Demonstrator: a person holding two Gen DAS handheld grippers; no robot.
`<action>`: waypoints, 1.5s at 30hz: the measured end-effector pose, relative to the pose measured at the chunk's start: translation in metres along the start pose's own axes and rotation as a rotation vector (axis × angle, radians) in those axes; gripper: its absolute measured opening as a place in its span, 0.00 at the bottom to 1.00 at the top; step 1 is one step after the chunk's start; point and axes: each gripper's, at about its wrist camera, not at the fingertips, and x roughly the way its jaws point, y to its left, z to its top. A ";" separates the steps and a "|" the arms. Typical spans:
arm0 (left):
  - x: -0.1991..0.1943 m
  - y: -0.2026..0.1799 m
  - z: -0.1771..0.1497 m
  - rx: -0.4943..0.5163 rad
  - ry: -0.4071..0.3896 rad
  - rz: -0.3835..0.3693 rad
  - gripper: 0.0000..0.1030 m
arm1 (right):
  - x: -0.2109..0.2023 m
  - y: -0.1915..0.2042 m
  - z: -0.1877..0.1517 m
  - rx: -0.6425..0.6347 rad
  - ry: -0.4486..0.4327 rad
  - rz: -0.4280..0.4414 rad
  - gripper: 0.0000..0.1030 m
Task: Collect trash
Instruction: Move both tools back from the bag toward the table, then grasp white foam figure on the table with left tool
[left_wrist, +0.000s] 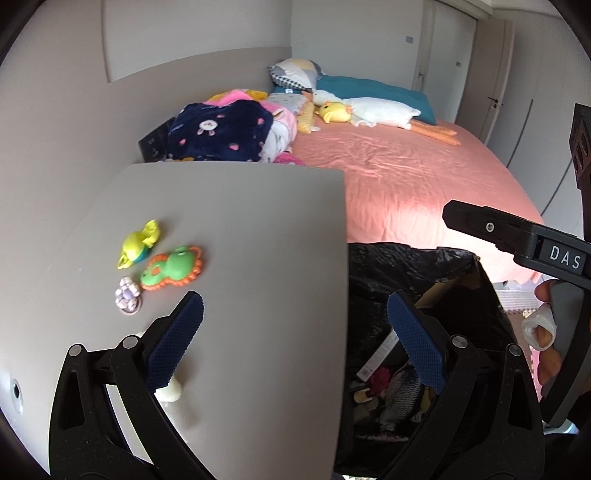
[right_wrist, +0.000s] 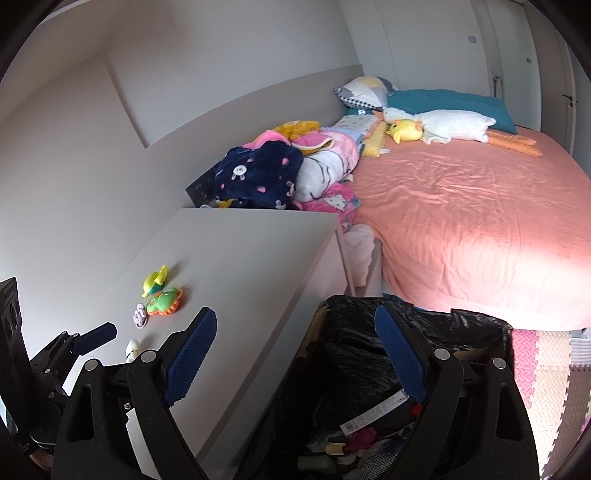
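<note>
A bin lined with a black bag (left_wrist: 424, 280) (right_wrist: 443, 332) stands on the floor between a grey cabinet (left_wrist: 240, 240) (right_wrist: 251, 258) and the bed. Trash lies in its bottom: wrappers, a label strip (right_wrist: 373, 413) and dark scraps. My left gripper (left_wrist: 295, 339) is open and empty, over the cabinet's right edge. My right gripper (right_wrist: 295, 354) is open and empty, above the bin's left rim. A small pale yellowish object (left_wrist: 170, 392) (right_wrist: 132, 348) lies on the cabinet by the left gripper's left finger, partly hidden.
On the cabinet lie a yellow toy (left_wrist: 138, 243), a green and orange toy (left_wrist: 173, 267) and a small lilac toy (left_wrist: 127, 295). A bed with a pink sheet (right_wrist: 461, 206), piled clothes (right_wrist: 280, 170) and plush toys is behind. Foam mats (right_wrist: 546, 369) cover the floor.
</note>
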 end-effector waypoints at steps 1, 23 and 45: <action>0.001 0.004 -0.001 -0.007 0.004 0.011 0.94 | 0.003 0.003 0.000 -0.004 0.004 0.007 0.85; 0.011 0.094 -0.051 -0.211 0.107 0.152 0.94 | 0.074 0.089 -0.010 -0.139 0.141 0.137 0.85; 0.041 0.147 -0.074 -0.380 0.161 0.125 0.33 | 0.143 0.157 -0.015 -0.277 0.251 0.185 0.85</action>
